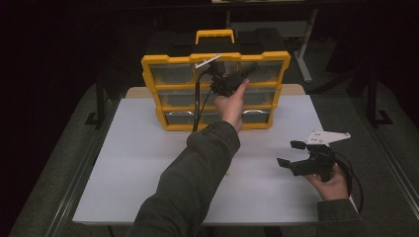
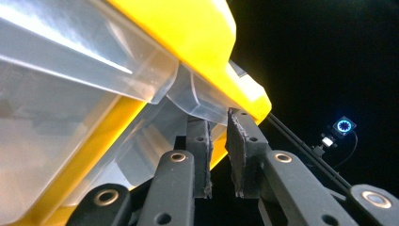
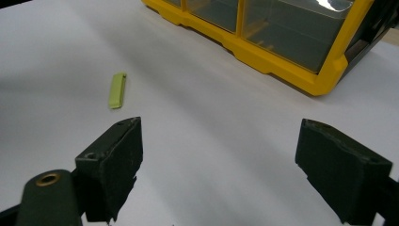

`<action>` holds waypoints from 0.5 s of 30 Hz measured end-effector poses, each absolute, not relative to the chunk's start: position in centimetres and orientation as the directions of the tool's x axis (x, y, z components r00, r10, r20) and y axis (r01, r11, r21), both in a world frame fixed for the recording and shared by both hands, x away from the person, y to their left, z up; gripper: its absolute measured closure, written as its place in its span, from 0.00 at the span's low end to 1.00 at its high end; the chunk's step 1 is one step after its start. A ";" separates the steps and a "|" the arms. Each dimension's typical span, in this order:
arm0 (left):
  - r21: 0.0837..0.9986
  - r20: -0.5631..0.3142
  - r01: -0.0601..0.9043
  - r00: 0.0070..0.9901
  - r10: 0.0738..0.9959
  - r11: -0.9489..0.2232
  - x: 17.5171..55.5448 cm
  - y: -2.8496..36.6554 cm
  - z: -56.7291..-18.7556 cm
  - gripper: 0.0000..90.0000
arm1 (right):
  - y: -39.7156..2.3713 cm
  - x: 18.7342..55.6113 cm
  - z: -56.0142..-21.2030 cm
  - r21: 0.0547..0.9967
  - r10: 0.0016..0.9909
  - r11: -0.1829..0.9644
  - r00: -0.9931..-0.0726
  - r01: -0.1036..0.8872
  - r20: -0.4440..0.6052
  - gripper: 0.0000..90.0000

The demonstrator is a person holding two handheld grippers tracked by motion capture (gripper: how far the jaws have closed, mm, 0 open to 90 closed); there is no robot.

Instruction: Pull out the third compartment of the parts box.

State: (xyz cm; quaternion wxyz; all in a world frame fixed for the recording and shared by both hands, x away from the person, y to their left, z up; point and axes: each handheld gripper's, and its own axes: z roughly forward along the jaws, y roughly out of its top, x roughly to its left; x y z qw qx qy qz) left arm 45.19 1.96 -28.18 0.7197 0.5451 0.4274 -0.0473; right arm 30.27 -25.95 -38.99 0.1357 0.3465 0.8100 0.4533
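Note:
A yellow organizer [image 1: 153, 89] with clear drawers stands upright at the far side of the white table [image 1: 133, 163]. My left gripper [image 1: 220, 74] reaches up to its top row, near the middle drawer. In the left gripper view the clear drawer [image 2: 70, 94] and yellow frame [image 2: 202, 37] sit close, and my left gripper [image 2: 219, 115] is shut on the drawer's clear pull lip [image 2: 202, 101] at the pad tips. My right gripper [image 1: 289, 153] rests low at the table's right, open, with nothing between its pads. From the right gripper [image 3: 221, 129] I see bare table and a small green strip [image 3: 117, 89].
The organizer's yellow lower corner [image 3: 282, 66] lies ahead of the right gripper. A black case [image 1: 168, 42] sits behind the organizer, whose yellow carry handle [image 1: 214, 35] sticks up. A small blue-lit ring [image 2: 344, 126] glows in the dark background. The table's front edge runs near the person's sleeve.

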 end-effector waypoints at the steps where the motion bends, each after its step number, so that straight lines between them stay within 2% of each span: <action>1: 0.745 -0.665 0.531 0.631 0.399 0.403 45.2 1.9 -28.2 0.88 | -26.0 30.3 -39.0 0.828 0.684 0.347 -0.723 0.439 0.097 0.16; 15: 0.717 -0.695 0.541 0.608 0.384 0.441 44.6 2.2 -28.4 0.88 | -25.8 30.2 -39.0 0.828 0.683 0.355 -0.725 0.433 0.086 0.16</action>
